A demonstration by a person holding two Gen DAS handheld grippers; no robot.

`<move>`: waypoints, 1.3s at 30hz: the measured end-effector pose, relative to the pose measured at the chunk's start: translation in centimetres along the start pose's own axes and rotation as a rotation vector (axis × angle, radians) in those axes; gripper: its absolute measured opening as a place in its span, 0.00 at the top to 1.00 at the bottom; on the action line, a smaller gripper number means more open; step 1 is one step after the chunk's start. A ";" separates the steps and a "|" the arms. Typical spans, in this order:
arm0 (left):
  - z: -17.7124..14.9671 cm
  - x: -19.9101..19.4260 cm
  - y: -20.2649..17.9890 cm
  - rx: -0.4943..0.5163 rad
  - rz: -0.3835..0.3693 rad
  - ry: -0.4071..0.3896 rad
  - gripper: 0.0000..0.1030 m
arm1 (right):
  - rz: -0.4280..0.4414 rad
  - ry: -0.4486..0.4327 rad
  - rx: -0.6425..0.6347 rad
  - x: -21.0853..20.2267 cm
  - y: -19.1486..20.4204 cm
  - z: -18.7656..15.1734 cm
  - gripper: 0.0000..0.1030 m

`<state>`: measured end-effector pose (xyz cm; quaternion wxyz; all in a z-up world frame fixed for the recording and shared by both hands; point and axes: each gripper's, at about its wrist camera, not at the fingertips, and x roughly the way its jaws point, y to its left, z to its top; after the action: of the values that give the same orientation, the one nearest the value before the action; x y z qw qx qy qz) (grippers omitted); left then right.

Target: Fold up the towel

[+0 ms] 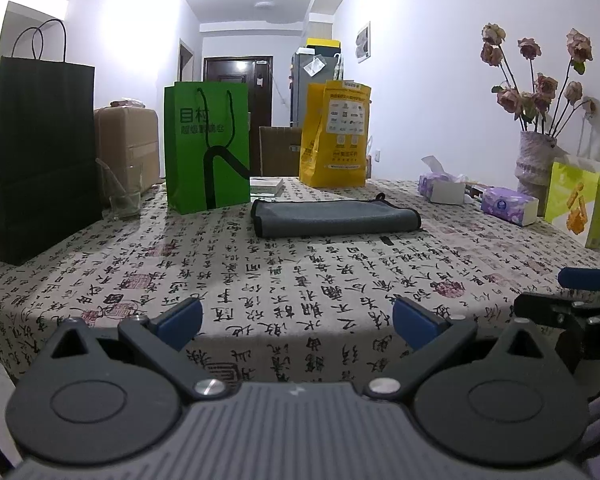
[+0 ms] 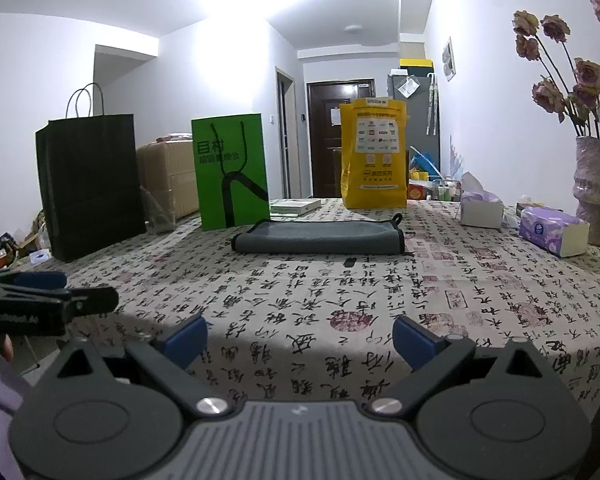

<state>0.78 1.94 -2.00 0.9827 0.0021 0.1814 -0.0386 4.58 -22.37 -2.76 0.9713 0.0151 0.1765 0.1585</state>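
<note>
Both claws, left claw point(image 1: 298, 324) and right claw point(image 2: 300, 342), gape empty; 1 folded towel point(image 1: 336, 218), 3 bags.

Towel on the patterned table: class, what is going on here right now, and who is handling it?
Nobody is touching it. The grey towel lies folded flat on the calligraphy tablecloth, in front of the green bag and the yellow bag. A person holds the left gripper and right gripper near the table's front edge, fingers spread open and empty, well short of the towel.
</note>
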 end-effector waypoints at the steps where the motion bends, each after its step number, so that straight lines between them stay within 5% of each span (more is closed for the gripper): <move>1: 0.0 0.0 0.0 0.000 0.000 0.000 0.00 | 0.001 0.001 -0.004 0.0 0.0 -0.1 0.03; 39: -0.1 0.0 -0.2 0.001 -0.001 0.001 0.00 | -0.003 -0.004 -0.004 0.2 -0.2 0.1 0.03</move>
<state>0.70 1.74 -2.09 0.9826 0.0026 0.1817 -0.0393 4.87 -22.48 -2.78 0.9719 0.0134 0.1744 0.1572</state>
